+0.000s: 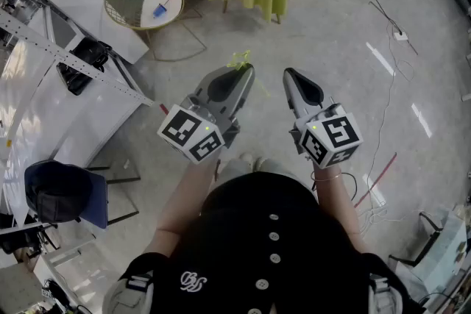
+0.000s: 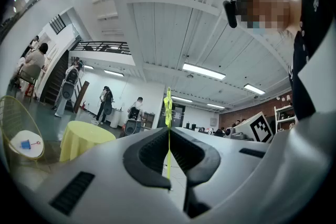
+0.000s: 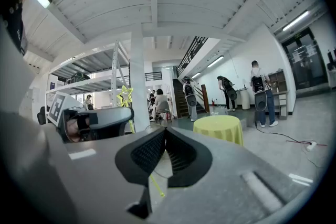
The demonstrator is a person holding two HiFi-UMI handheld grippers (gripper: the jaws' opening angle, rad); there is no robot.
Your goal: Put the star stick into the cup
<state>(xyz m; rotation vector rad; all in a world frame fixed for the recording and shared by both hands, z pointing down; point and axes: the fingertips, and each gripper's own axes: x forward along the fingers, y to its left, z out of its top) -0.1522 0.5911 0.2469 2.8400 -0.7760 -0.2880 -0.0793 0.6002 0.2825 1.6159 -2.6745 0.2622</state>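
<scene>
Star stick seen edge-on, clamped in left gripper; right gripper closed, empty. Blue cup tiny on distant wire table. Grey polished floor.

Right gripper: dark ribbed jaws closed tip to tip, nothing between them. To its left, the grey left gripper, with the marker cube at its far end, clamps the thin yellow-green star stick. The star outline stands above that gripper's tip, and the stem's lower end shows in the opening below the right jaws. Round table with yellow cloth ahead, slightly right. People with backpacks stand beyond it, near the staircase.
</scene>
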